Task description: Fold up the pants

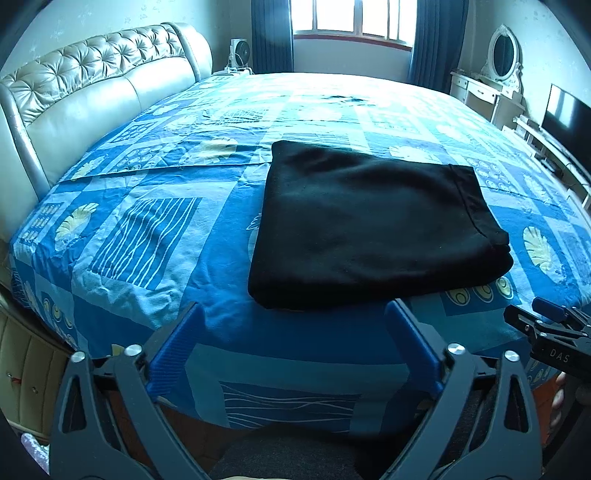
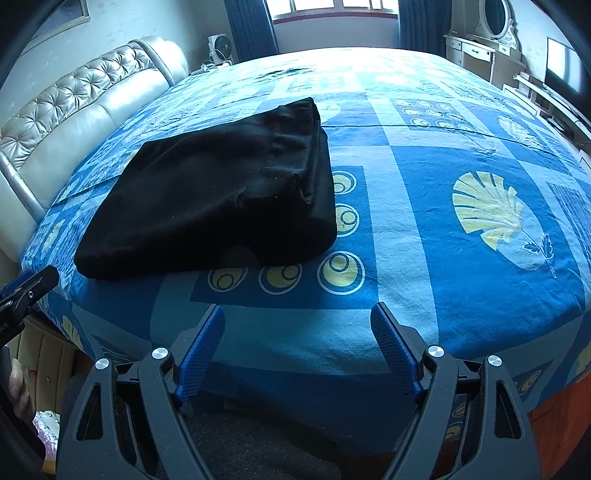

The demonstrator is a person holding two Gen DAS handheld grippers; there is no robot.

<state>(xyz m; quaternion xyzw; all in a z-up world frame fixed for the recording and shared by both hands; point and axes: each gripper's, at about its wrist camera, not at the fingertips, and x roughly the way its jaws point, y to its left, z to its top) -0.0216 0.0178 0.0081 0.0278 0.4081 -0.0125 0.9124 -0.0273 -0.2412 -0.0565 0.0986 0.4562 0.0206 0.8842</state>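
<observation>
Folded pants [image 1: 373,225] on bed [image 1: 155,229]; headboard [image 1: 92,96] left, dresser [image 1: 491,88] right, window [image 1: 351,18] behind.

1. A home bedroom: a wide bed [image 1: 155,229] under a blue patterned sheet, with a tufted headboard [image 1: 92,74].
2. A curtained window [image 1: 351,22], a mirrored dressing table [image 1: 491,85] and a television [image 1: 565,114] line the walls.

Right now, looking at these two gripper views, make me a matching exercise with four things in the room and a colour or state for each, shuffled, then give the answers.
Things:
1. pants
2. bedsheet
3. headboard
4. left gripper

States:
A. tufted, pale leather
B. open, holding nothing
C. black, folded flat
D. blue patchwork with yellow shells

Pairs: 1-C, 2-D, 3-A, 4-B
</observation>
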